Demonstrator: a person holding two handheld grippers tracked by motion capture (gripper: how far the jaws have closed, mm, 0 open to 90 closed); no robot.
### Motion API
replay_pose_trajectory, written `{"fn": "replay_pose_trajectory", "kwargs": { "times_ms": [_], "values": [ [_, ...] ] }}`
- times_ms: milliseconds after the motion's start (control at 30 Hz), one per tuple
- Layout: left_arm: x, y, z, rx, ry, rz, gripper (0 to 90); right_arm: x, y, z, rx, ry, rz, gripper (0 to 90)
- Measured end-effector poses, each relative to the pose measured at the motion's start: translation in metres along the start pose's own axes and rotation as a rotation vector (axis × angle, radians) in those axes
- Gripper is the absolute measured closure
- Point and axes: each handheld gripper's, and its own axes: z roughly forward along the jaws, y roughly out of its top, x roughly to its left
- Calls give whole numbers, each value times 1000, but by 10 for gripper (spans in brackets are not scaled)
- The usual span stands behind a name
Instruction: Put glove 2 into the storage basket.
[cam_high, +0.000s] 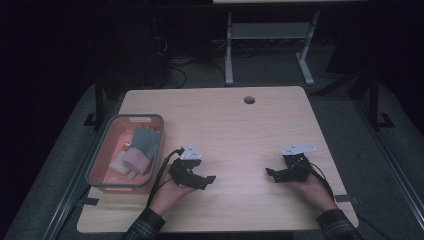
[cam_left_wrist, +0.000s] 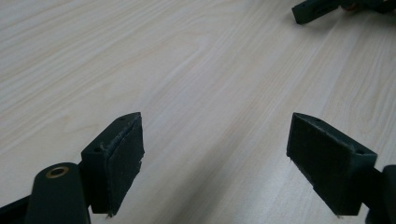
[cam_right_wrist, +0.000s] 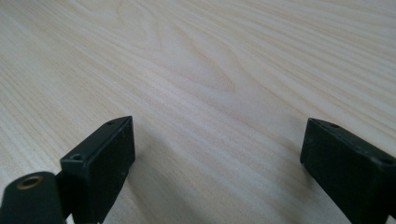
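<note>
Both the left gripper (cam_high: 209, 180) and right gripper (cam_high: 270, 173) rest spread and empty at lower centre; the glove (cam_high: 142, 146) and cloths lie in the pink basket (cam_high: 102, 150) at left, so sorting looks finished or unstarted.

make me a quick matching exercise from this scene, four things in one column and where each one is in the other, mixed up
Things
1. left gripper
2. right gripper
3. pink basket
4. round hole

Places
A. in the tabletop close to the far edge
B. at the left edge of the table, holding folded cloths
C. over the bare wood right of centre, jaws wide apart
D. just right of the basket, jaws wide apart

Pairs: 1-D, 2-C, 3-B, 4-A
</note>
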Motion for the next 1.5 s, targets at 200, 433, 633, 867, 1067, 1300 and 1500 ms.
{"fn": "replay_pose_trajectory", "kwargs": {
  "times_ms": [200, 433, 633, 867, 1067, 1300, 1500],
  "values": [
    [-2, -9, 11, 7, -2, 17, 179, 0, 0, 0, 1, 0, 0, 97],
    [-7, -18, 25, 34, 3, 44, 177, 0, 0, 0, 1, 0, -1, 96],
    [-14, -20, 32, 42, 14, 77, 155, 0, 0, 0, 1, -1, -1, 97],
    [-17, -24, 36, 14, 37, 120, 123, 1, 0, 0, 1, 0, 1, 97],
    [-18, -25, 36, 10, 31, 127, 123, 1, 0, 0, 1, 0, 0, 97],
    [-18, -25, 36, 10, 30, 127, 123, 1, 0, 0, 2, 0, 2, 96],
    [-18, -24, 37, 9, 27, 127, 124, 1, 0, 0, 2, 0, 3, 96]
  ]
}}
